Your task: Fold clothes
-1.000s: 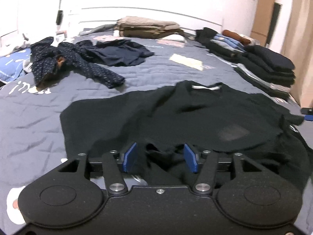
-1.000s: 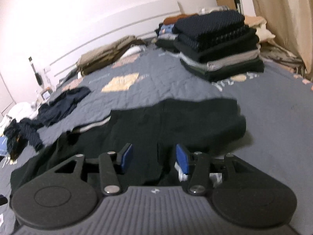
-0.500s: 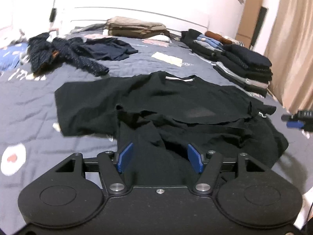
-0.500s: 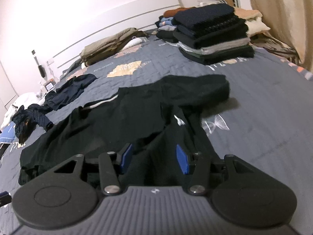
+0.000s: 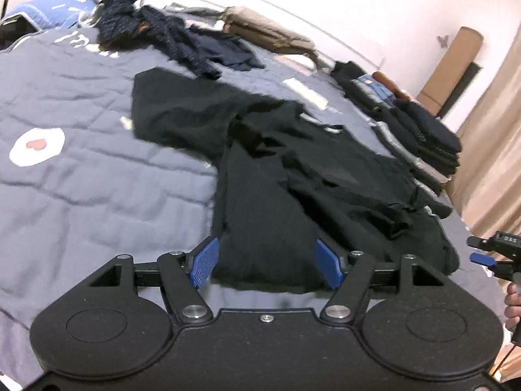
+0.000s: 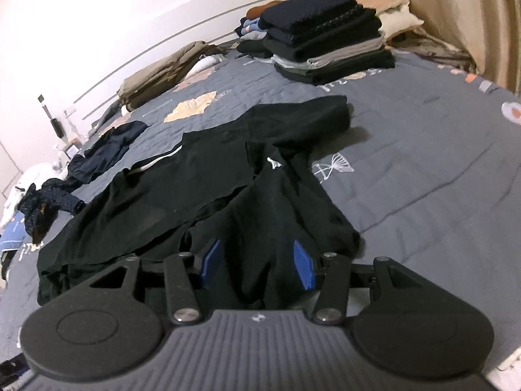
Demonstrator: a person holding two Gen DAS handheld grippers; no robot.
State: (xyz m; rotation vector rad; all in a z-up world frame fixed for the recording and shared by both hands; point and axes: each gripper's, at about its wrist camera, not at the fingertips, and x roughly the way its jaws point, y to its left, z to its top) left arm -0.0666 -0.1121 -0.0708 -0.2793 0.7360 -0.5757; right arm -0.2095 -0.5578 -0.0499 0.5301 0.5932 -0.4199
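Black short-sleeved T-shirt spread on the grey quilted bedspread, its lower part bunched and doubled over the chest, one sleeve flat toward 10 o'clock in the left wrist view. Left gripper low over the near hem, blue pads wide apart and opening; black cloth seen in the gap between them, pads not pressing on it. Right gripper over the other end of the same hem, blue pads spread with a gap on either side of the fabric fold in between, no pinch visible. In the left view, right gripper's tip and a bit of the hand at 3 o'clock. Stack of folded dark clothes at 1 o'clock in the right view, well apart from the T-shirt. Crumpled navy dotted garment at 11 o'clock in the left view. Folded beige garments at 12 o'clock by the white headboard.
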